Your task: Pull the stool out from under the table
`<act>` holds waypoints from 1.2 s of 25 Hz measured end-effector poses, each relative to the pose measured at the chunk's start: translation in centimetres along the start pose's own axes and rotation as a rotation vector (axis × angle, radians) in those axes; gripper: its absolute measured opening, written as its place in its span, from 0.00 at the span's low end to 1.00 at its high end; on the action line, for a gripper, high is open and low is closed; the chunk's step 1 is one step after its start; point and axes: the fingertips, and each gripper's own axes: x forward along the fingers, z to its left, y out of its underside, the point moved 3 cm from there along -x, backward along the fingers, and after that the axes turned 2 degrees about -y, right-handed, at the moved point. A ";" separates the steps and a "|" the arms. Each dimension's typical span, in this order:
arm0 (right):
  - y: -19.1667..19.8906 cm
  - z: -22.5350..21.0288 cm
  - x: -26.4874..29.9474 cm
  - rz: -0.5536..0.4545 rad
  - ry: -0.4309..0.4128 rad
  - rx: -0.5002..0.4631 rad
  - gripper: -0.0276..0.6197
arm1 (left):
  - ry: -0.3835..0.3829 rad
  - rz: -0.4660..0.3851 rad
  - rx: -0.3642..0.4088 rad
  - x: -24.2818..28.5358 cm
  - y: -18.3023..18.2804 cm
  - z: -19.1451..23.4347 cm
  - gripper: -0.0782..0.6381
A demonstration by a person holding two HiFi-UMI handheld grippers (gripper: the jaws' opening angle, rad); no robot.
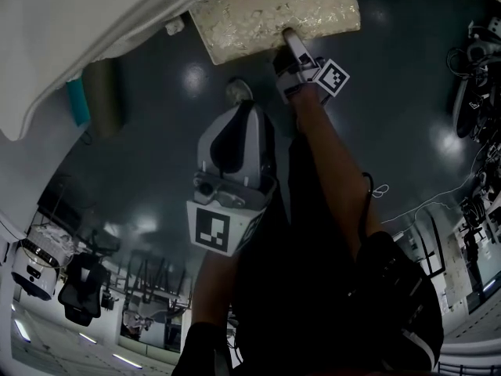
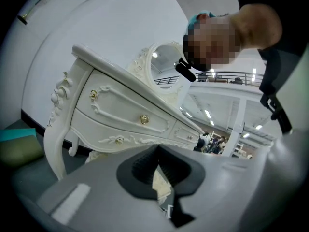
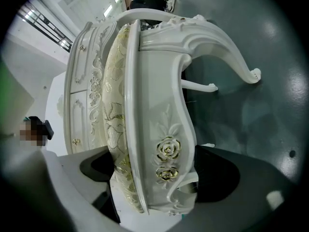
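The stool [image 1: 274, 12] has a cream and gold brocade cushion and stands on the dark floor at the edge of the white table [image 1: 78, 22]. My right gripper [image 1: 291, 44] reaches forward and is shut on the stool's front edge. In the right gripper view the stool [image 3: 154, 91] fills the frame, and the right gripper [image 3: 154, 173] clamps its white carved seat frame with gold roses and the cushion. My left gripper [image 1: 235, 151] hangs in the air nearer my body, shut and holding nothing. In its own view the left gripper [image 2: 157, 166] points at the table [image 2: 120, 110] with its gold-knobbed drawers.
A teal and olive object [image 1: 92, 92] stands on the floor under the table's left side. Cables [image 1: 407, 202] run over the floor at the right, near equipment [image 1: 477, 77]. An oval mirror [image 2: 164, 71] rises from the table top. A curved stool leg [image 3: 231, 57] sticks out.
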 end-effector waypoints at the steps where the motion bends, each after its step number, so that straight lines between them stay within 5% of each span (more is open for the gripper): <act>1: 0.1 -0.1 -0.6 0.005 0.000 -0.001 0.83 | -0.004 -0.001 0.001 -0.4 0.3 -0.4 0.12; 17: 1.3 -1.5 -12.0 0.091 0.002 -0.010 0.83 | -0.091 -0.043 -0.002 -7.2 4.4 -9.4 0.12; 24: 2.5 -1.7 -16.5 0.122 0.007 -0.003 0.83 | -0.160 -0.054 -0.049 -10.6 5.4 -10.8 0.12; 30: 3.7 -2.0 -19.8 0.114 0.001 -0.004 0.83 | -0.145 -0.059 -0.059 -12.1 6.2 -11.1 0.12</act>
